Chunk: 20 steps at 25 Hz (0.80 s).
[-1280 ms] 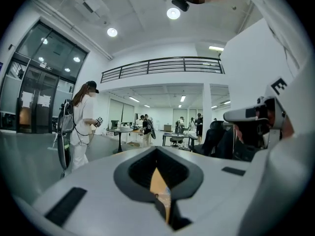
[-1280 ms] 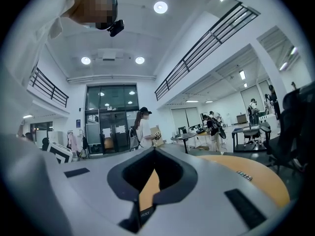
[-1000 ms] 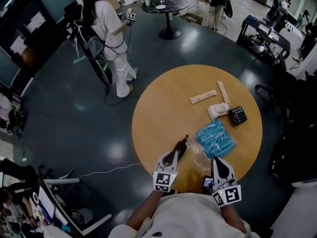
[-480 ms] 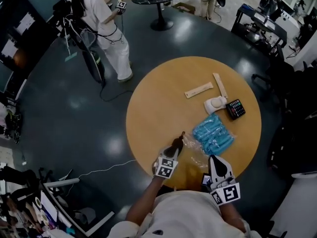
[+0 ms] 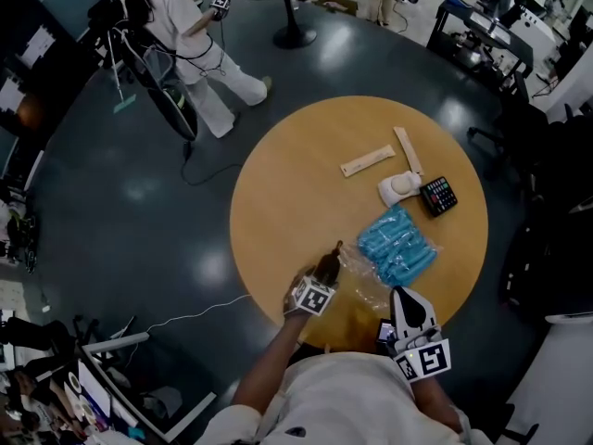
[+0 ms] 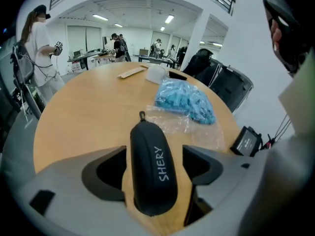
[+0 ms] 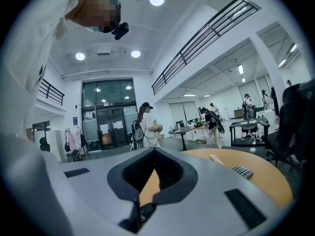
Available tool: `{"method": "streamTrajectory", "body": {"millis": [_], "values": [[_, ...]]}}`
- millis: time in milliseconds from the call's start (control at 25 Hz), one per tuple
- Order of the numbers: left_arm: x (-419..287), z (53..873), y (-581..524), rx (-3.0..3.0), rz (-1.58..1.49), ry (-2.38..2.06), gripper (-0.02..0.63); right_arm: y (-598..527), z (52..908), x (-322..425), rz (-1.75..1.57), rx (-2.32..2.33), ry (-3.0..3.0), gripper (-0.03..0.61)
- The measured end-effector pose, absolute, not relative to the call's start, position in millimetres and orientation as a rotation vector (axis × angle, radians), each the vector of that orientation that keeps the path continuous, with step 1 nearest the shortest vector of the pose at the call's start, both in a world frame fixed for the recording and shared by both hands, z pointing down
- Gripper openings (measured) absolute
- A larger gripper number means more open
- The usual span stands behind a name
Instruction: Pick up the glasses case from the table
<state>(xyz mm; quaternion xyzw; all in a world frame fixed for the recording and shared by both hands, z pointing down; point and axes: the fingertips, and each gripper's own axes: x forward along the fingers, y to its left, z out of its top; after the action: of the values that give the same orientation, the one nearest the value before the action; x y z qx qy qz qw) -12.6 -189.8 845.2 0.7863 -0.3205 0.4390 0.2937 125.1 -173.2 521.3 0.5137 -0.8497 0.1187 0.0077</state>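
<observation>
- The left gripper (image 5: 321, 275) tips steeply down over the near edge of the round table (image 5: 287, 184). Its jaws are opening, with the glasses case (image 6: 151, 171) between them. There is a gap on each side, so the pads do not press on it.
- The glasses case is black, smooth and oblong with rounded ends. It has pale lettering along its top and a small loop at its far tip. It lies flat on the wood, just in from the rim.
- The right gripper (image 5: 408, 298) is held about level at the near rim, right of the case. Its jaws are together on nothing. A small black box (image 6: 247, 140) sits just beside it.
- A crumpled clear plastic bag (image 5: 367, 282) lies just past the case. Touching it farther right is a bag of blue pieces (image 5: 397, 245).
- The left half of the tabletop is bare, matt tan wood, with free room out to the curved edge.
- Well beyond are a white rounded thing (image 5: 397, 188), a dark keypad (image 5: 438, 196) beside it, and two pale flat strips (image 5: 367, 160).
- Off the table, the glossy dark floor is open on the left. A person in white (image 5: 199, 44) stands far off.
</observation>
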Motion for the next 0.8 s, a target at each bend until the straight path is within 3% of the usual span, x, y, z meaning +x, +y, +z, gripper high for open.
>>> {"method": "streamTrajectory", "body": {"millis": [360, 800], "values": [[-10, 895, -185, 1.966, 1.322, -0.745, 0.36, -173, 523, 128, 0.378, 1.627, -2.655, 0.015], [-13, 894, -189, 1.999, 1.372, -0.856, 0.356, -168, 521, 130, 0.374, 1.641, -2.655, 0.015]]}}
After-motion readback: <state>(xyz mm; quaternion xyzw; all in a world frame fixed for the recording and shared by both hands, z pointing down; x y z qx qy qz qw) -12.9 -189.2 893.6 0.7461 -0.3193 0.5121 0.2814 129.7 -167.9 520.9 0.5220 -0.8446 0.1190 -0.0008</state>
